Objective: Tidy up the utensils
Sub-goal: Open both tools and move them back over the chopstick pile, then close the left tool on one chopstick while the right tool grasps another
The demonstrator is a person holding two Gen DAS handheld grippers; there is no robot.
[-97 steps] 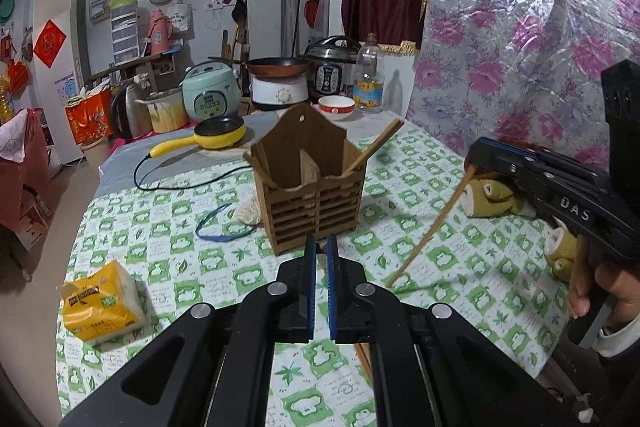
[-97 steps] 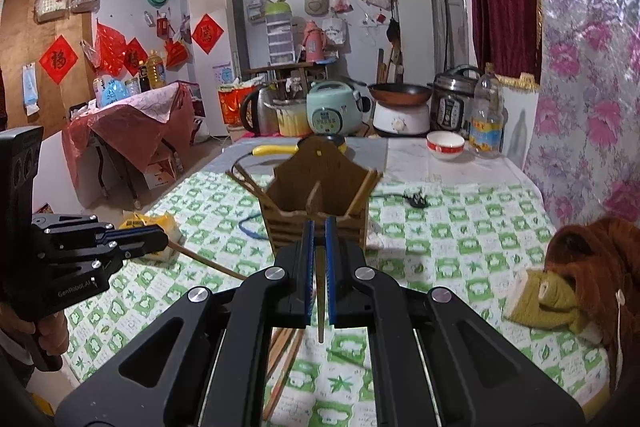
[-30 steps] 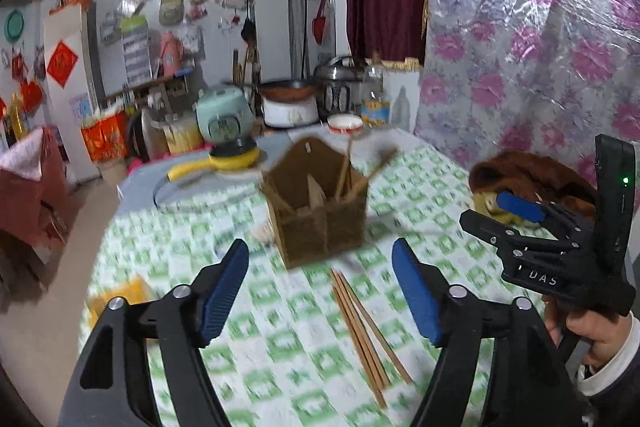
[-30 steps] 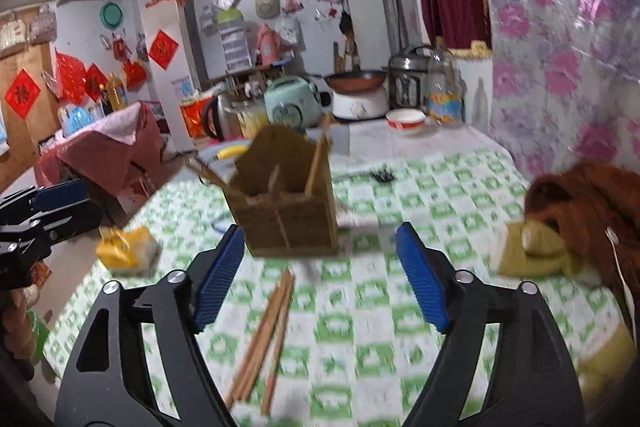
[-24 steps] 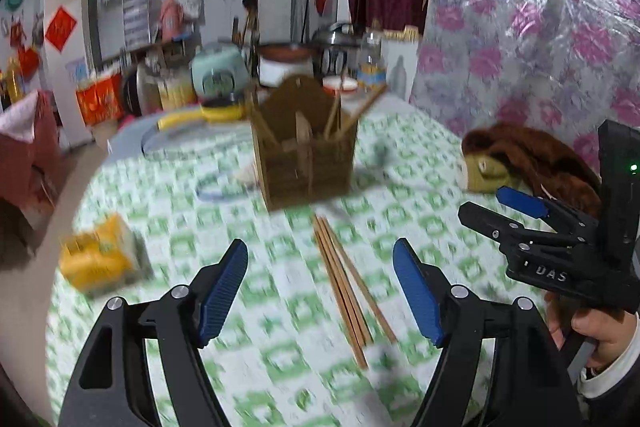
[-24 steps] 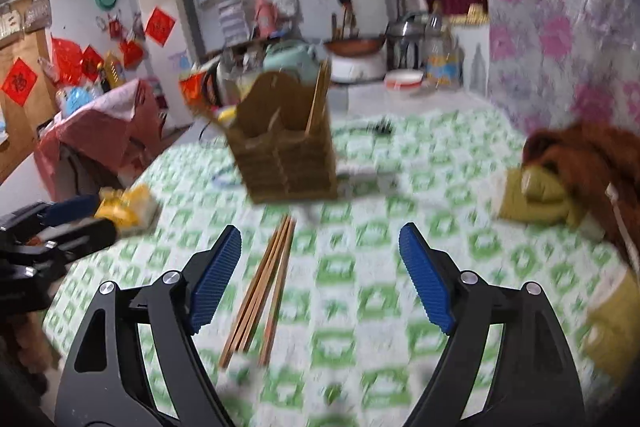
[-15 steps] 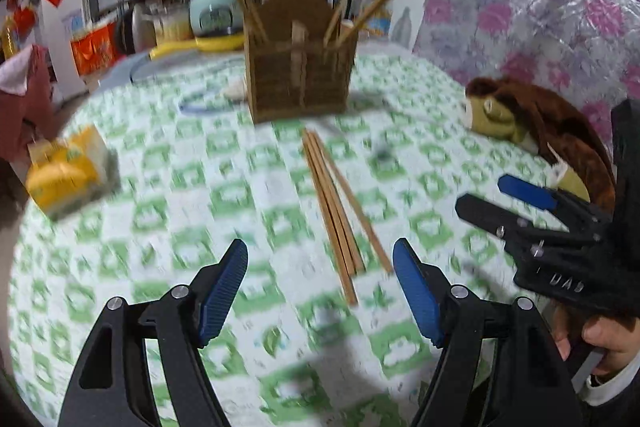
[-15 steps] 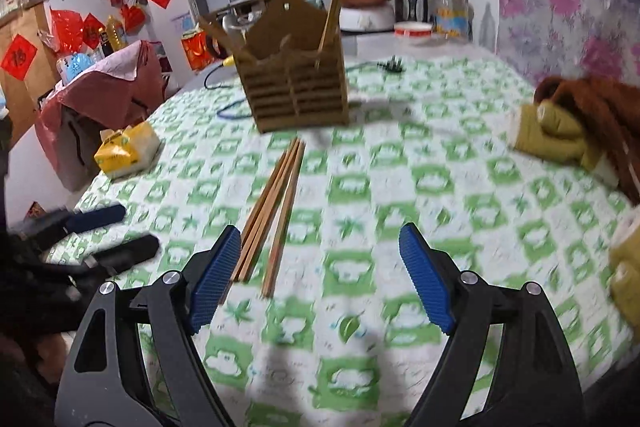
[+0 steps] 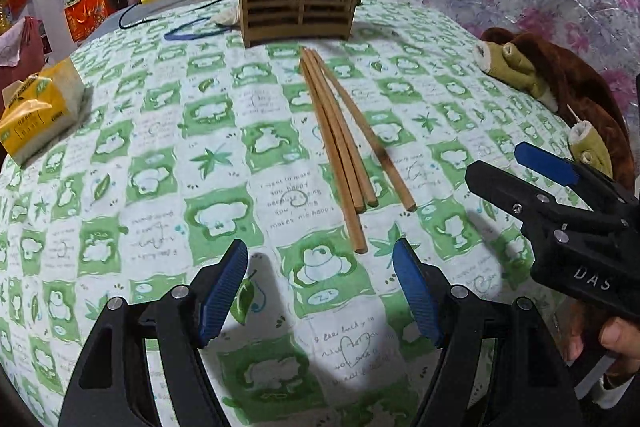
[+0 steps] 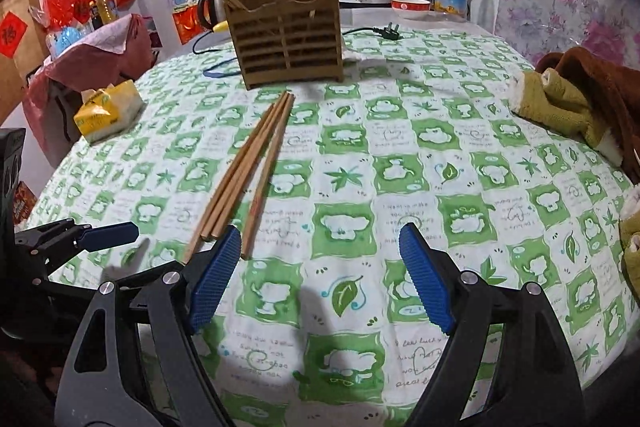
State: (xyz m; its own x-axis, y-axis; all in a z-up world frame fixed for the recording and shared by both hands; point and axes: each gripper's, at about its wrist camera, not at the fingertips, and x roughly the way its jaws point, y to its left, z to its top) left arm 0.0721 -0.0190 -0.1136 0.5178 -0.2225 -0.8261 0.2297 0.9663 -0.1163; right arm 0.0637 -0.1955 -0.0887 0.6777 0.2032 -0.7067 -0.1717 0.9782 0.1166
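Observation:
Several wooden chopsticks point(image 9: 344, 143) lie side by side on the green checked tablecloth; they also show in the right wrist view point(image 10: 244, 175). A slatted wooden utensil holder point(image 9: 298, 1) stands behind them with several chopsticks upright in it; it also shows in the right wrist view point(image 10: 288, 43). My left gripper point(image 9: 320, 287) is open and empty, low over the cloth just short of the chopsticks' near ends. My right gripper point(image 10: 320, 275) is open and empty, just right of the near ends; it also shows at the right of the left wrist view point(image 9: 524, 167).
A yellow tissue pack point(image 9: 38, 111) lies at the left. A brown and olive plush toy point(image 10: 576, 99) lies at the right. Behind the holder are a black cable with plug point(image 10: 390, 33), a blue cord point(image 9: 188, 31), a red bowl point(image 10: 410, 7) and kitchen appliances.
Both grippers were shut, the right on a chopstick; both have opened. That chopstick stands in the holder. Both grippers have dropped low toward the chopsticks on the cloth.

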